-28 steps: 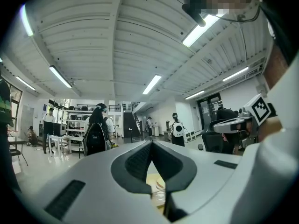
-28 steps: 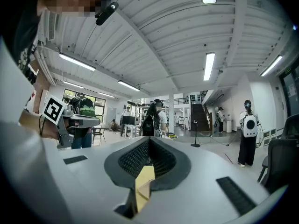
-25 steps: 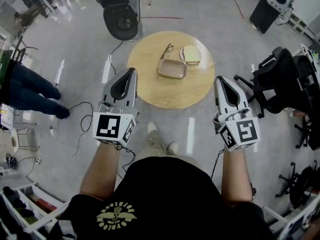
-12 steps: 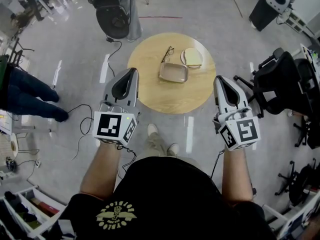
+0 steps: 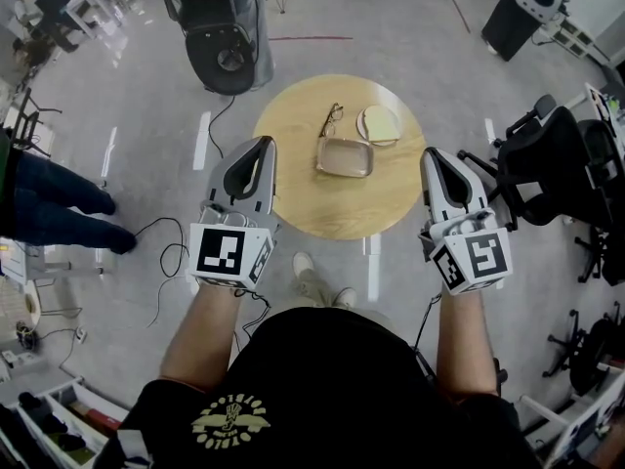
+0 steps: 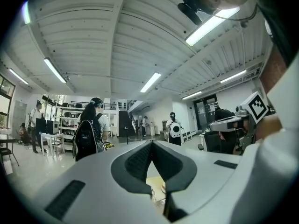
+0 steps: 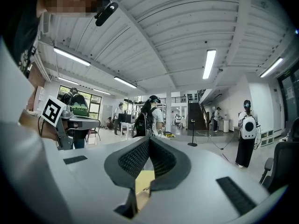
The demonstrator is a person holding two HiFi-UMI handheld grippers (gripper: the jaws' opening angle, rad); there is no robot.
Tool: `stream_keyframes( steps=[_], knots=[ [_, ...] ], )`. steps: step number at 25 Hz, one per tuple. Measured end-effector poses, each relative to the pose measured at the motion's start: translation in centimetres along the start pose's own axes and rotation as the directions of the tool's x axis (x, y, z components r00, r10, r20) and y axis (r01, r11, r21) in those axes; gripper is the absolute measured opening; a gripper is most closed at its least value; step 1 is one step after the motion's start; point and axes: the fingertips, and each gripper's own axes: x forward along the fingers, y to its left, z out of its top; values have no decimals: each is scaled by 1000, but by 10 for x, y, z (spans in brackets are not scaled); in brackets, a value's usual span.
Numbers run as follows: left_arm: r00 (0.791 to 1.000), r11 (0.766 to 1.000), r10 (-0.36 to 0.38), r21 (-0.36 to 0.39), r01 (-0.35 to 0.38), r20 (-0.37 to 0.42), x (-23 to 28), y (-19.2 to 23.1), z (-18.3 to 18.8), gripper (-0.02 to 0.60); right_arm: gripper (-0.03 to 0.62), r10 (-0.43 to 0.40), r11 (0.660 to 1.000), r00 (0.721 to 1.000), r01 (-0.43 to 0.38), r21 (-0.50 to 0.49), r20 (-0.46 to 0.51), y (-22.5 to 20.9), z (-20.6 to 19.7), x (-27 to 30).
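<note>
A round wooden table (image 5: 293,195) stands ahead of both grippers. On it lie a pair of glasses (image 5: 333,120), a clear rectangular case (image 5: 345,156) and a round cream lid or dish (image 5: 378,123). My left gripper (image 5: 260,146) is held level over the floor at the table's near left edge, shut, with nothing between its pads (image 6: 151,143). My right gripper (image 5: 432,154) hovers at the table's near right edge, also shut and empty (image 7: 149,140). Both point outward into the hall, and a sliver of the table shows below each pair of jaws.
A black office chair (image 5: 220,27) stands beyond the table and another (image 5: 549,179) at the right. A person's legs (image 5: 49,198) are on the left, with cables (image 5: 166,262) on the floor. People with backpacks (image 6: 88,134) (image 7: 247,129) walk about the hall.
The table sits a little lower and nearer in the head view. The person with the backpack has walked leftward in the left gripper view. Both grippers stay shut and level.
</note>
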Motion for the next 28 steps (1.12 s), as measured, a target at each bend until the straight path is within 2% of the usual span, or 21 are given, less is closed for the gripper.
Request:
stream_keyframes(
  steps=[18,28],
  knots=[
    [994,993,-111,-32,110,-8,71,67,-15,17,15,-121,992,993,121,-29,-12,-11,12,69],
    [992,989,-122,-86,119,-38,83,72,-39,17,15,-113,993,992,111,-37,-56,-10,0,86]
  ],
)
